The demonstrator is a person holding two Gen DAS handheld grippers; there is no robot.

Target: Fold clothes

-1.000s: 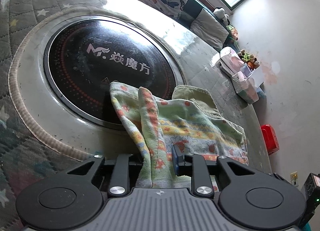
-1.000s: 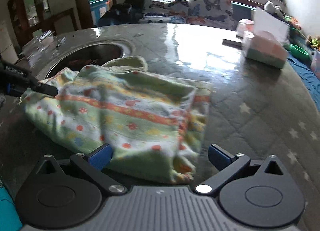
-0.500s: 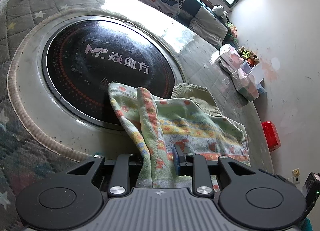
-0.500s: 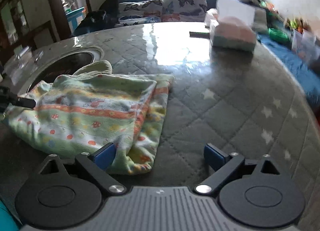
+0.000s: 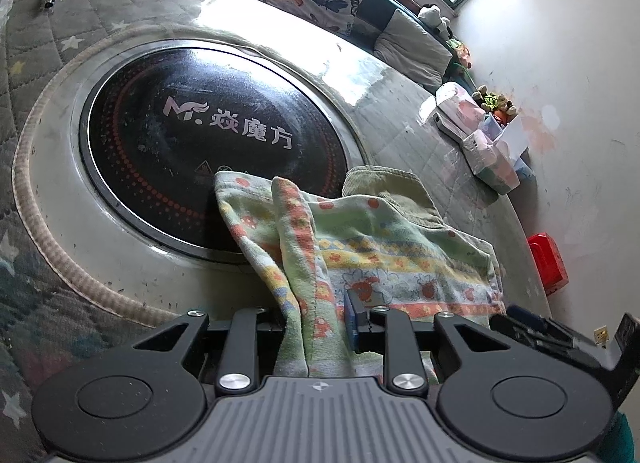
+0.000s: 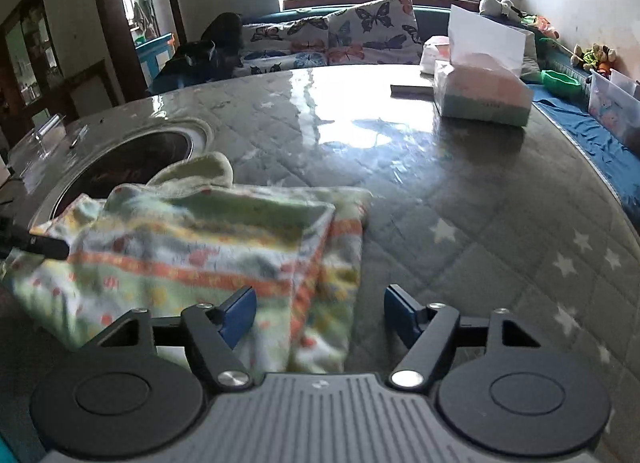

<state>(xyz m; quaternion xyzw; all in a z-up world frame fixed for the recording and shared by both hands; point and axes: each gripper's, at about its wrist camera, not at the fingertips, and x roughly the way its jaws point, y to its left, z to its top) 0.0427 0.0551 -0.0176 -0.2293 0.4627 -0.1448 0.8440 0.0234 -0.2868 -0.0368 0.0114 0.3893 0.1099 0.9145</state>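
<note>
The patterned cloth (image 5: 360,247) is lying folded mid-frame, partly over the round black cooktop (image 5: 192,143) – soft, light, likely to slump. The left gripper (image 5: 316,327) is pinching a bunched edge; the right gripper (image 6: 320,313) is hovering spread wide, empty, over the lower corner – a sensible place to grip.

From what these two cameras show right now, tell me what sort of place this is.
Most likely a lived-in home dining or living room. A round table under a quilted star cover has a built-in induction cooktop, butterfly-print cushions line a window bench, and a tissue box sits near the patterned garment being folded.
</note>
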